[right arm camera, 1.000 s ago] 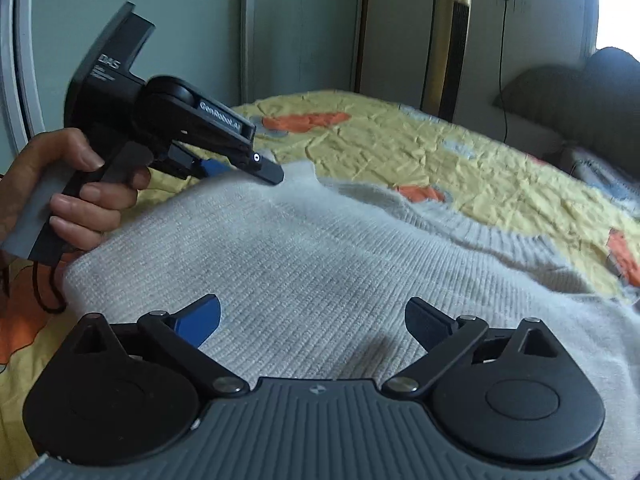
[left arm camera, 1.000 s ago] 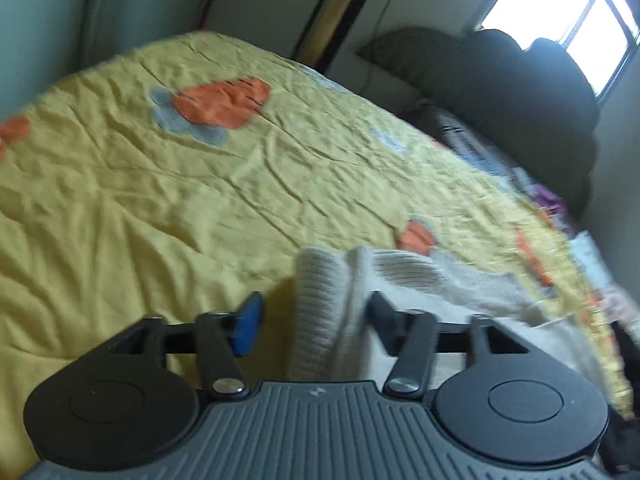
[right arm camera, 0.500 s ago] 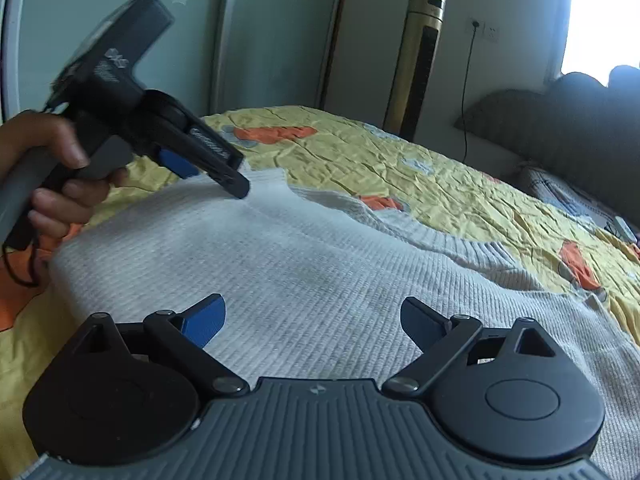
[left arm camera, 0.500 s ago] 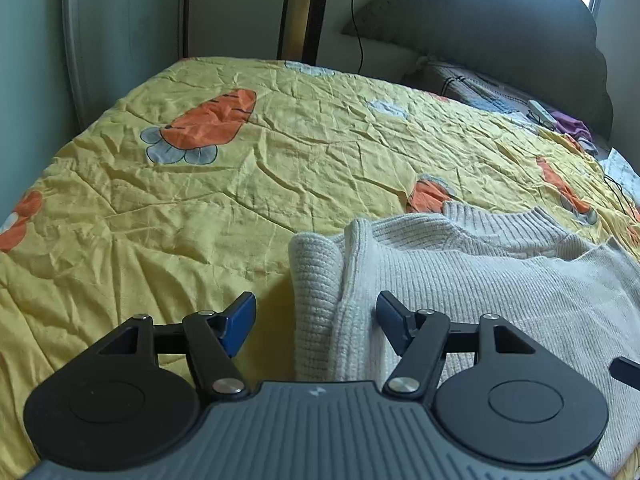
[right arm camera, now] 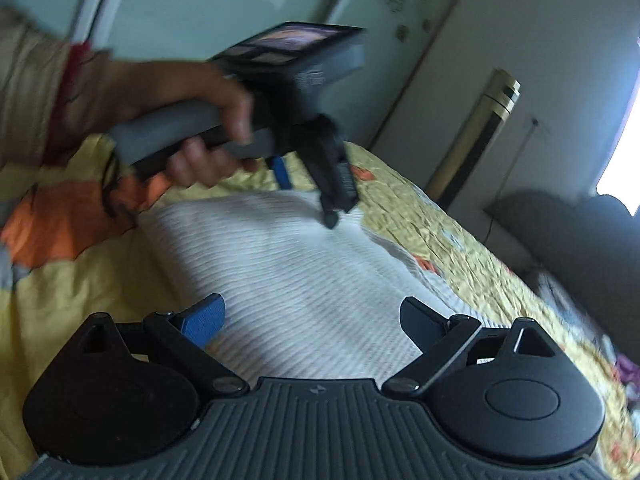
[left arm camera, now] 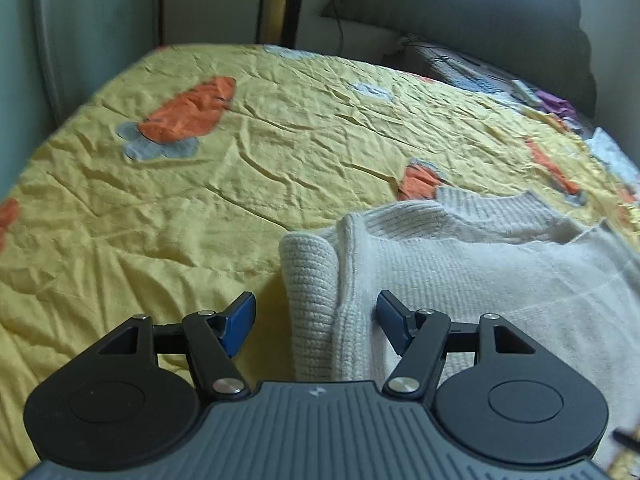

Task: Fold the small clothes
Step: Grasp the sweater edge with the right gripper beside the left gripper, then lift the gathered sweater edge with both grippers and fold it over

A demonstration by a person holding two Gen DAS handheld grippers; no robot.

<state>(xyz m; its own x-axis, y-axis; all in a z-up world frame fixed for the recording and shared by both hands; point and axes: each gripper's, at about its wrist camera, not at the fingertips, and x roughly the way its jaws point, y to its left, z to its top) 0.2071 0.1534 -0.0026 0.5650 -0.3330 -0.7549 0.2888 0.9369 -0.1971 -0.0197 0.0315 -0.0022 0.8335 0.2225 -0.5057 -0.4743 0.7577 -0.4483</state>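
Note:
A cream knitted sweater (left arm camera: 460,264) lies on the yellow bedspread (left arm camera: 200,208), its left edge folded over into a thick roll (left arm camera: 310,280). My left gripper (left arm camera: 316,320) is open, its fingers straddling that rolled edge just above it. My right gripper (right arm camera: 312,322) is open over the sweater's flat body (right arm camera: 304,272). In the right wrist view the left gripper (right arm camera: 308,172) shows in a person's hand, tilted down with its fingertips at the sweater's far edge.
The bedspread has orange carrot patches (left arm camera: 188,110). A dark headboard (left arm camera: 460,20) and a pile of clothes (left arm camera: 552,100) lie at the bed's far right. A gold tower fan (right arm camera: 476,132) and a glass door (right arm camera: 200,8) stand beyond the bed.
The left gripper has tipped downward and moved forward over the sweater's rolled edge. The right wrist view has tilted and swung left. Both grippers stay open.

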